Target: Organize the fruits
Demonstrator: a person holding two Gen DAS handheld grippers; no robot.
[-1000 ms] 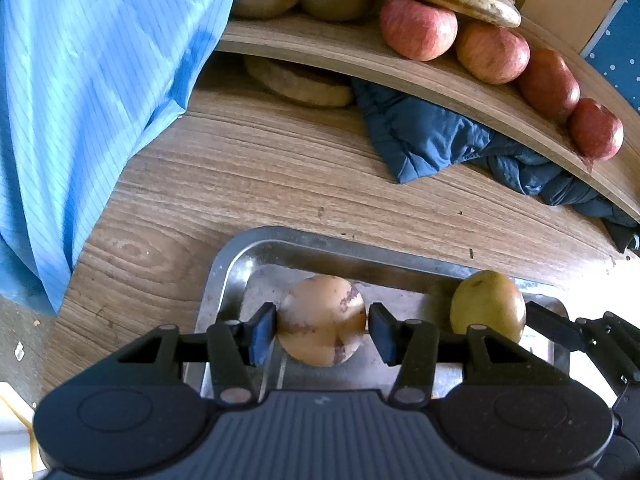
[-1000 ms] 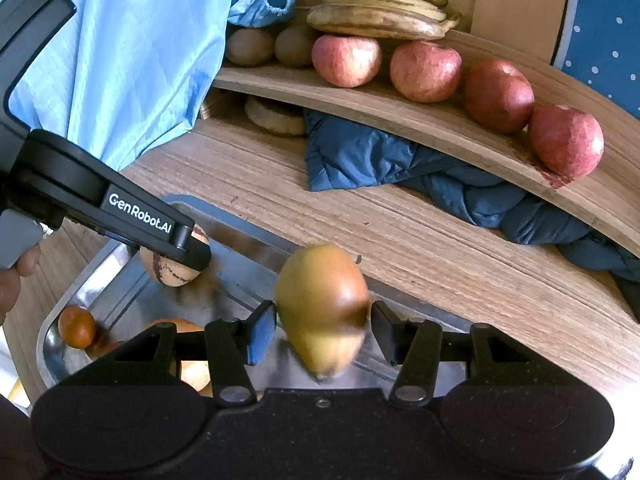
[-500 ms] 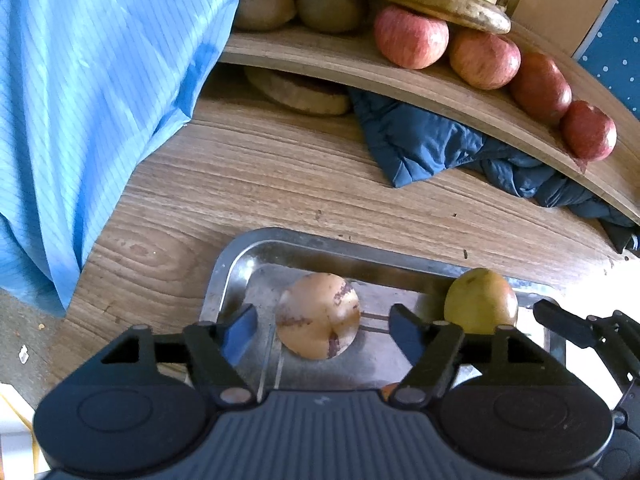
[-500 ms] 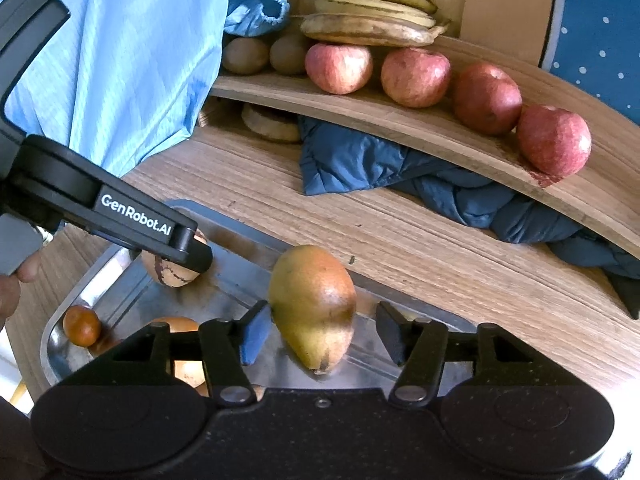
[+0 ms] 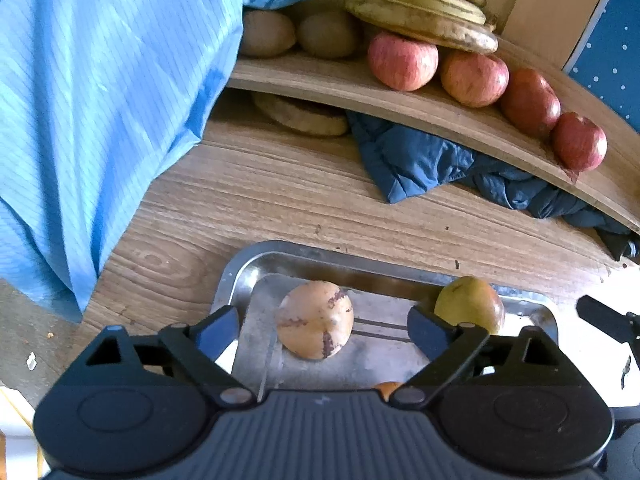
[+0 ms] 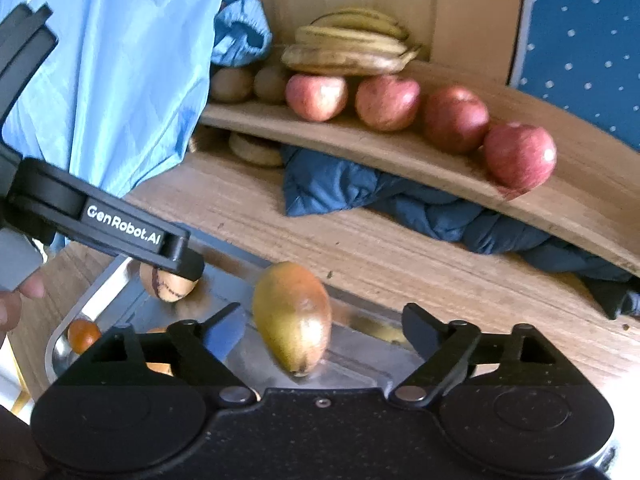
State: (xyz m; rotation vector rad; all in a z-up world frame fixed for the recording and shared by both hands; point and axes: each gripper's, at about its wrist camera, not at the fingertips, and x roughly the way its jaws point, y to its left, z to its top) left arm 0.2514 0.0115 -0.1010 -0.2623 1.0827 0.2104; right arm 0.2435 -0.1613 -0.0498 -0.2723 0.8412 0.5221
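A steel tray [image 5: 280, 256] lies on the wooden table. On it rests a round tan fruit with brown scars [image 5: 315, 319], between the jaws of my left gripper [image 5: 322, 326]; those jaws are opening and their pads stand clear of it. A yellow-green mango [image 6: 293, 315] lies on the tray [image 6: 76, 316] between the jaws of my right gripper [image 6: 324, 328], which are also opening and do not touch it. The same mango [image 5: 470, 304] shows at the right in the left wrist view. The left gripper's arm [image 6: 120, 228] covers part of the tan fruit [image 6: 166, 284].
A curved wooden shelf [image 5: 440, 114] carries apples [image 5: 402, 60], kiwis [image 5: 266, 34] and bananas [image 5: 420, 8]. A dark blue cloth [image 5: 420, 160] lies beneath it. A person's light blue garment [image 5: 100, 100] hangs at left. A small orange fruit [image 6: 83, 335] sits in the tray corner.
Both grippers opened wide and let go of their fruits: the tan fruit and the mango now lie free on the tray. Both grippers drew back and up a little.
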